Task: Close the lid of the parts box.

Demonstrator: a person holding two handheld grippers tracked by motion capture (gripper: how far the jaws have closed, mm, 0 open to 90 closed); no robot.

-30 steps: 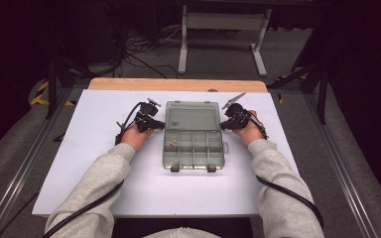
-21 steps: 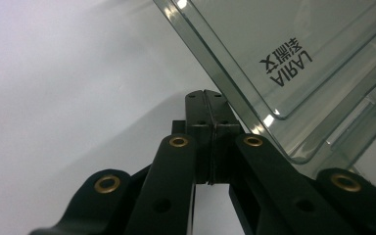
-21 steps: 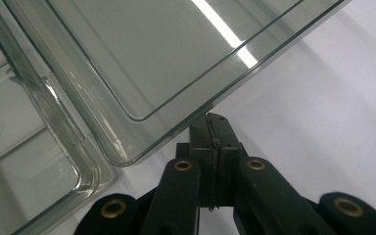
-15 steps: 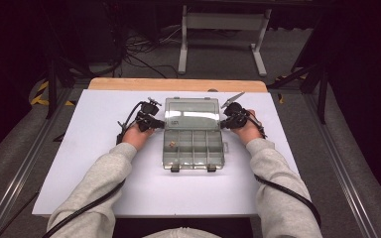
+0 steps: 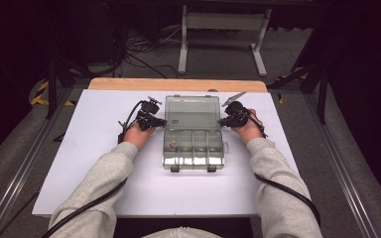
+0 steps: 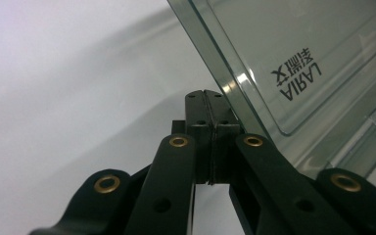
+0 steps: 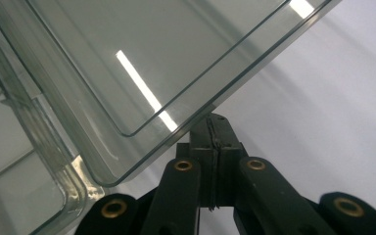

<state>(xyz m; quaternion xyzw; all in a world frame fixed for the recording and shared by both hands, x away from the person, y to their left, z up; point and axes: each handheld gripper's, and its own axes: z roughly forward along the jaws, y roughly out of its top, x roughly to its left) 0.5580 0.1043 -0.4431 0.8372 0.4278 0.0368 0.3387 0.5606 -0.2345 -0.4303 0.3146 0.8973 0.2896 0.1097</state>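
Lid (image 5: 192, 112) flanked by closed left tongs (image 6: 207, 98) and right tongs (image 7: 214, 122).

Smoky clear box (image 5: 193, 130), white table (image 5: 94, 148), black hand-held grippers, seemingly grey sleeves (image 5: 104, 178).

Small bits in the box (image 5: 193, 144) too tiny to identify; lid (image 6: 293, 63) cut off by frame edges.

White-topped desk (image 5: 104, 163) with wooden far edge, grey floor (image 5: 297, 49), tangled cables (image 5: 139, 44), grey metal frame (image 5: 223, 22), dark surroundings
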